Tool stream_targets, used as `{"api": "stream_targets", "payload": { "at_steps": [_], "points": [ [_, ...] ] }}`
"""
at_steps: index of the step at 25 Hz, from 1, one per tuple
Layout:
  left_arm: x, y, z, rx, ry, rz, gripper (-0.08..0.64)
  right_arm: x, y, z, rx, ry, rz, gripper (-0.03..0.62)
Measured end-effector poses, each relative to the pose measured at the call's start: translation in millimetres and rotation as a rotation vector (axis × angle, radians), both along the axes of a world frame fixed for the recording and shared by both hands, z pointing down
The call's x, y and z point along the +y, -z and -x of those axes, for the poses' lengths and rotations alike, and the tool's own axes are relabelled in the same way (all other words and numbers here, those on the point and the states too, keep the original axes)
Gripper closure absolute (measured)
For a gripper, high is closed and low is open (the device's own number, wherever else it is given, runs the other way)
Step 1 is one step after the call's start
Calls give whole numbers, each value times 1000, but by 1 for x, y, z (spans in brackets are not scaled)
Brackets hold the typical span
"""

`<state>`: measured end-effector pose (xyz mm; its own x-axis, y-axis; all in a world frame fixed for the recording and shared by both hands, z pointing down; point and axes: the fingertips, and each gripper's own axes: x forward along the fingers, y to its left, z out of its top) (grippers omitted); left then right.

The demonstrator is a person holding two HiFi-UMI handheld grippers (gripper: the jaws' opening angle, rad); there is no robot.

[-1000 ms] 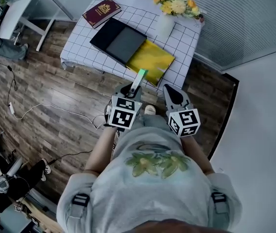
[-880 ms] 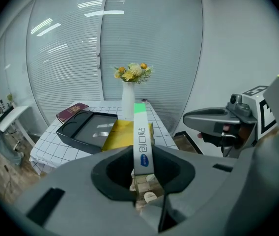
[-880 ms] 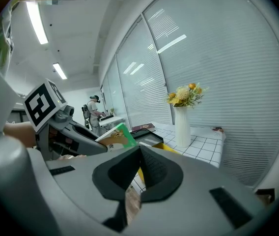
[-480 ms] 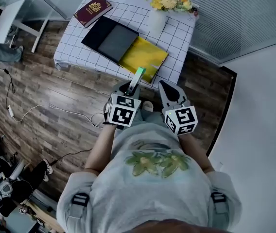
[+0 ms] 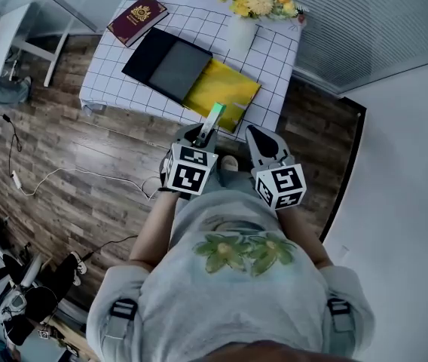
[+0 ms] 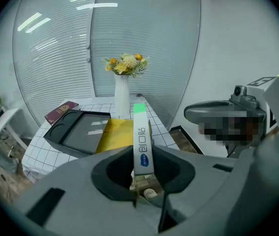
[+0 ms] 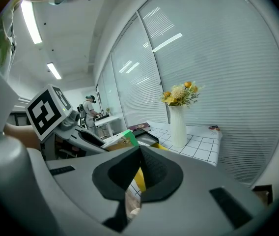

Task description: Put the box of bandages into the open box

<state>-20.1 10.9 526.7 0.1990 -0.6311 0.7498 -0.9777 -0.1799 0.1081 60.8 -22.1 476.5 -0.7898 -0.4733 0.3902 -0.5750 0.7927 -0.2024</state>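
The left gripper [image 6: 143, 175] clamps the bandage box [image 6: 142, 142] between its fingers, with the open box [image 6: 75, 132] beyond them. The right gripper [image 7: 138, 173] is closed and empty.

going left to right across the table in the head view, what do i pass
red book → black box → yellow sheet. The vase lies within the sheet's span, so its place is left out.

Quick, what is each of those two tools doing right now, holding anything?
Left tool: closed on the bandage box.
Right tool: closed, empty.
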Motion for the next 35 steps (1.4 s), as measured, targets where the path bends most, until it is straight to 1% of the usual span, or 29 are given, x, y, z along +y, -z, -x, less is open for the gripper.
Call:
{"api": "stream_targets", "payload": {
  "at_steps": [6, 14, 18, 23, 28, 35],
  "points": [
    [-18, -5, 9, -9, -58, 25, 459, -11, -2, 10, 12, -34, 13, 586],
    [-45, -4, 23, -8, -141, 32, 459, -32, -3, 18, 26, -114, 20, 586],
    [-57, -5, 27, 4, -186, 33, 459, -40, -2, 21, 32, -161, 21, 586],
    [-70, -8, 32, 32, -221, 40, 459, -48, -5, 27, 47, -207, 25, 586],
    [-82, -13, 34, 39, -261, 50, 459, -56, -7, 32, 58, -243, 29, 586],
    [-95, -20, 32, 29, -319, 61, 459, -69, -10, 33, 74, -284, 34, 586]
  ]
}}
